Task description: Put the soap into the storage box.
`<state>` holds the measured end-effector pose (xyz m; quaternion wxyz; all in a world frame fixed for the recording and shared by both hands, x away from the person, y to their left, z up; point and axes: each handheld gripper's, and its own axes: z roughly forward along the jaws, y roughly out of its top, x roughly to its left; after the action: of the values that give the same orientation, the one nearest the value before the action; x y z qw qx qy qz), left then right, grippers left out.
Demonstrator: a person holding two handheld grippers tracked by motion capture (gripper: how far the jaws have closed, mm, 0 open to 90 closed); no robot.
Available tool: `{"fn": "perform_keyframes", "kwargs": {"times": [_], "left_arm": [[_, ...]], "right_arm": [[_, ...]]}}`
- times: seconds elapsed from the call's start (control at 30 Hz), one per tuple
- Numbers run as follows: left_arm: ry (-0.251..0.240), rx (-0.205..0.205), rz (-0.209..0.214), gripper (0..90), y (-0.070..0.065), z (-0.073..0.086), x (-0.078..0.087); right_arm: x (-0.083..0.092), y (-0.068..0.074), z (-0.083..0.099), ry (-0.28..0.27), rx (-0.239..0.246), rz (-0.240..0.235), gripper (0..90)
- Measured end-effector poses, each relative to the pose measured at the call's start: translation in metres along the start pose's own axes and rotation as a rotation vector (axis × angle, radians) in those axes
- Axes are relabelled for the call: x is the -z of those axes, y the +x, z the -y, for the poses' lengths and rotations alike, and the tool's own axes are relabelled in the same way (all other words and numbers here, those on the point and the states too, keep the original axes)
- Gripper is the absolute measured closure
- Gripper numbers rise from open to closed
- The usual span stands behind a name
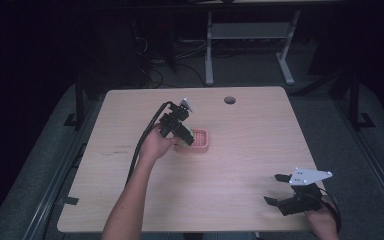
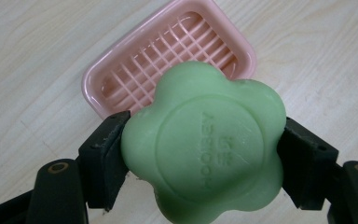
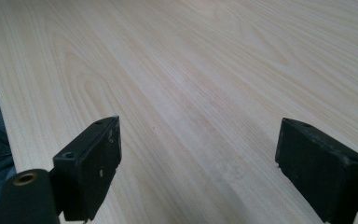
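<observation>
Item: pale green, flower-shaped bar of soap (image 2: 204,149), embossed lettering on its face, clamped at two opposite lobes between the black jaws of the left gripper (image 1: 184,134). Held in the air just above the near rim of the dish, not yet inside it.

Item: pink plastic soap dish (image 2: 168,60), rectangular with rounded corners and a raised lattice floor, sitting near the middle of the light wood tabletop (image 1: 240,165), slightly toward the far edge.

Item: right gripper (image 1: 280,192), resting by the near right corner of the tabletop, jaws wide apart with nothing between them.

Handling note, as judged: the step is setting the soap into the dish. Carry it forward until it sits over the lattice centre, lower it flat, and release only once it bears on the ribs, so it neither tips on the rim nor drags the light dish.

Obscured: the soap covers the dish's near edge; the lettering reads sideways and blurred; from above, the soap is barely discernible.
</observation>
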<state>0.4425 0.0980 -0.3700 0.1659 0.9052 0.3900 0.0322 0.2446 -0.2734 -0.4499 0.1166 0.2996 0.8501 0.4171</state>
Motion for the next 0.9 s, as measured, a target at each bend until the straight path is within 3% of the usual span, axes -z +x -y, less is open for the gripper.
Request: {"fn": "perform_keyframes", "kwargs": {"times": [0.3,0.9], "left_arm": [[-0.019,0.039,0.017,26.8,0.006,-0.008,-0.005],[-0.018,0.069,0.019,26.8,0.006,-0.023,-0.022]], "right_arm": [[-0.001,0.000,0.000,0.002,0.006,0.003,13.8],[-0.003,0.001,-0.001,0.006,0.005,0.002,13.8]]}}
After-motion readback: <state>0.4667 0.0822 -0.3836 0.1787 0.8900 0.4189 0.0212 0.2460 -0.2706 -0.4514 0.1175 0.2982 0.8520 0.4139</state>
